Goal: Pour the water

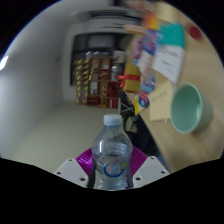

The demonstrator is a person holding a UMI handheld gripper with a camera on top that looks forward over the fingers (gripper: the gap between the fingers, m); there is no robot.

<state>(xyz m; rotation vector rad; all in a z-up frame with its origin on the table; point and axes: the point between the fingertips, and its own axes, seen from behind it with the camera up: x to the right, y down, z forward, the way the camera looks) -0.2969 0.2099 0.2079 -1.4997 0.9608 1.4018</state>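
Tongs [112, 172] pinch the clear water bottle [113, 150] mid-body; thin plastic, probably slippery and crushable; green cup [187, 107] waits beyond.

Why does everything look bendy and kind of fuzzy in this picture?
In the gripper view, the wide lens bends the table edge and the shelves; the water bottle between the fingers looks sharpest, the green cup and the papers beyond look soft, and bright light washes out the wall at the left.
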